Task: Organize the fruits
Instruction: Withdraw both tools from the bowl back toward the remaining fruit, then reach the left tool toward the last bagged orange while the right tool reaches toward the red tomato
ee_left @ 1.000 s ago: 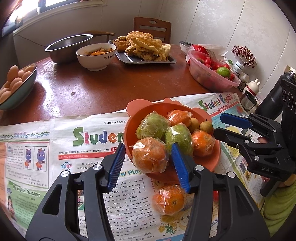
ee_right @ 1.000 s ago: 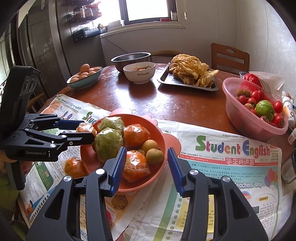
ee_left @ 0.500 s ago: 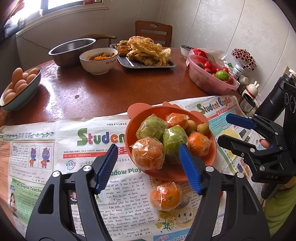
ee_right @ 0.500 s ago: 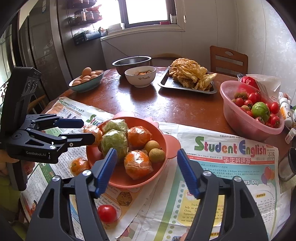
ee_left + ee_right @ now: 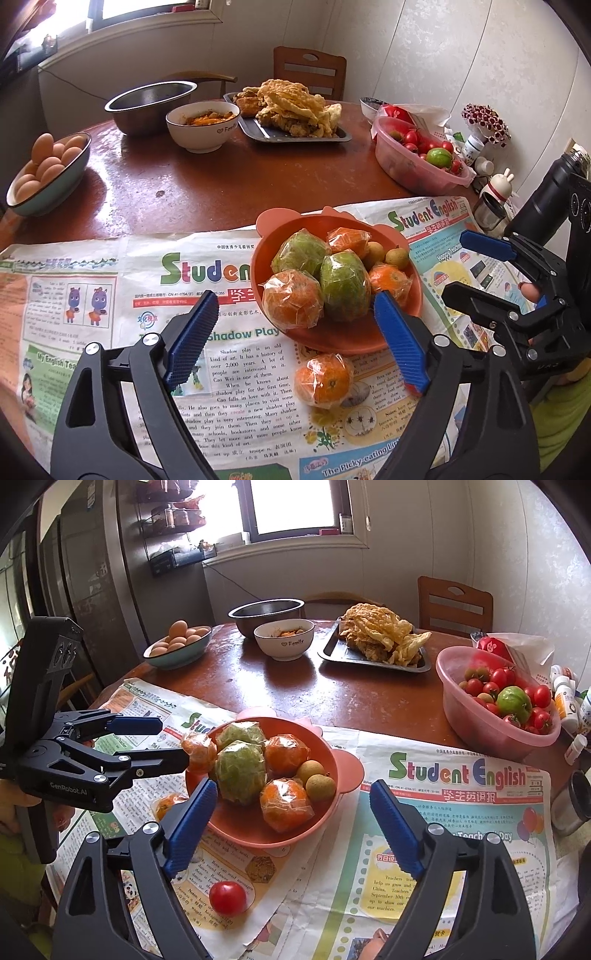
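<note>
Piled in the orange bowl (image 5: 334, 812): wrapped oranges, two wrapped green fruits (image 5: 241, 771) and a pair of small brown ones. Just in front of the bowl, on the newspaper (image 5: 443, 812), one loose wrapped orange (image 5: 325, 380) and, nearer still, a loose red tomato (image 5: 228, 898). Well behind the bowl and to its right, a pink basin (image 5: 480, 731) of small tomatoes.

Apparently between picks: left gripper (image 5: 295, 343) with jaws opening, bare, aimed over the loose orange and not touching it; right gripper (image 5: 291, 827) likewise opening and bare, at the bowl's near rim. Next, probably: lowering one claw around a stray fruit and closing gently (slippery film, soft skin).

Readable: "Student English", "Shadow Play" and "My English Tea…" on the newspaper; "Family" on the white bowl (image 5: 284, 642) far behind; "GenRobot.AI" on the left gripper's body.
</note>
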Available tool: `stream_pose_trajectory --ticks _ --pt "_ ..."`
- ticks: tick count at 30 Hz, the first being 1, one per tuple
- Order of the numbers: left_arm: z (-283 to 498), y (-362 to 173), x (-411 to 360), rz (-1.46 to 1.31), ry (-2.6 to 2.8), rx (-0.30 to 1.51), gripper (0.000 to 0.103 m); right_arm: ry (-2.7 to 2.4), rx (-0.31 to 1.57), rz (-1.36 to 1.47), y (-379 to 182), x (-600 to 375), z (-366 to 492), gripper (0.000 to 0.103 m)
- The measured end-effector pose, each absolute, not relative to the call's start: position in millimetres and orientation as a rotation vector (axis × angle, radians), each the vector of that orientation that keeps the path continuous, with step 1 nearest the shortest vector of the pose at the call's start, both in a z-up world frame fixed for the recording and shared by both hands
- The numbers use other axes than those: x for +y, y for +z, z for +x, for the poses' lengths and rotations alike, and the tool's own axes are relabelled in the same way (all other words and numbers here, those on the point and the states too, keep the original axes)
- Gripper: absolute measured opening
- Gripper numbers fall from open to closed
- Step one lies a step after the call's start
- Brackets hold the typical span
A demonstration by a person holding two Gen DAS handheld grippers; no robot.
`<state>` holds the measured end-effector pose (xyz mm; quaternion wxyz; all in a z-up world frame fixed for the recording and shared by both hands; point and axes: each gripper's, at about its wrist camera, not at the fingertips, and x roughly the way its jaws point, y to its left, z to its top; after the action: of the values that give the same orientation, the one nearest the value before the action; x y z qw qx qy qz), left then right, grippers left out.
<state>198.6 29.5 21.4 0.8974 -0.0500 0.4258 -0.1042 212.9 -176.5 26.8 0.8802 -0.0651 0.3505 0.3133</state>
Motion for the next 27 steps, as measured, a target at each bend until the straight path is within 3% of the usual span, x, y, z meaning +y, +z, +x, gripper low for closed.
stream_pose_trajectory --ticks 10,27 --pt "188 29 30 -0.104 -0.208 0.866 0.093 0.648 0.712 -0.144 34 -178 200 0.091" --pt "167 34 30 -0.104 -0.202 0.846 0.093 0.638 0.693 -0.16 37 -181 176 0.094"
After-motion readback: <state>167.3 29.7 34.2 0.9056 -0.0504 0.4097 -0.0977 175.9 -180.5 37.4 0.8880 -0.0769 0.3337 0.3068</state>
